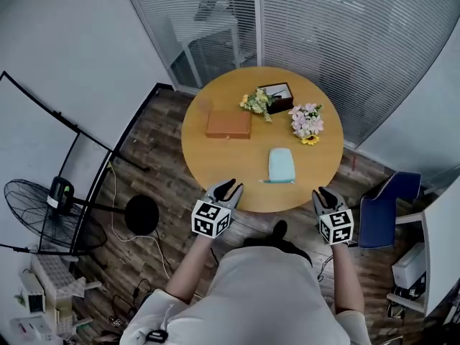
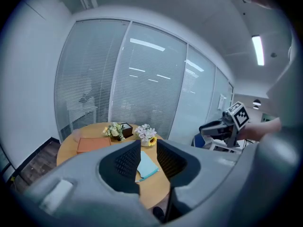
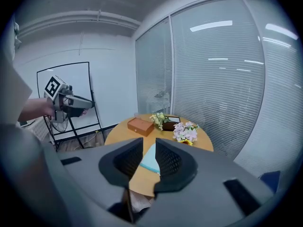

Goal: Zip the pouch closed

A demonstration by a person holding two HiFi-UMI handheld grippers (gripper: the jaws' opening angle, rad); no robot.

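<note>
Hovering empty, jaws narrowly parted, my left gripper [image 1: 227, 188] and right gripper [image 1: 325, 195] flank the pouch [image 1: 281, 164] ahead on the desk [image 1: 215, 157], right slightly nearer.

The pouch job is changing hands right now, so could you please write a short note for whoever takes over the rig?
Left gripper: open, empty, held by the near edge of the table.
Right gripper: open, empty, also by the near edge.
Pouch: light blue, flat on the table ahead, between the two grippers, touched by neither. The orange box and flowers lie farther back, apart from it.
Done: nothing visible; how far the zip is shut cannot be told from these views.
Left: probably steady the pouch with one gripper, take the zip pull with the other, and draw it closed.
</note>
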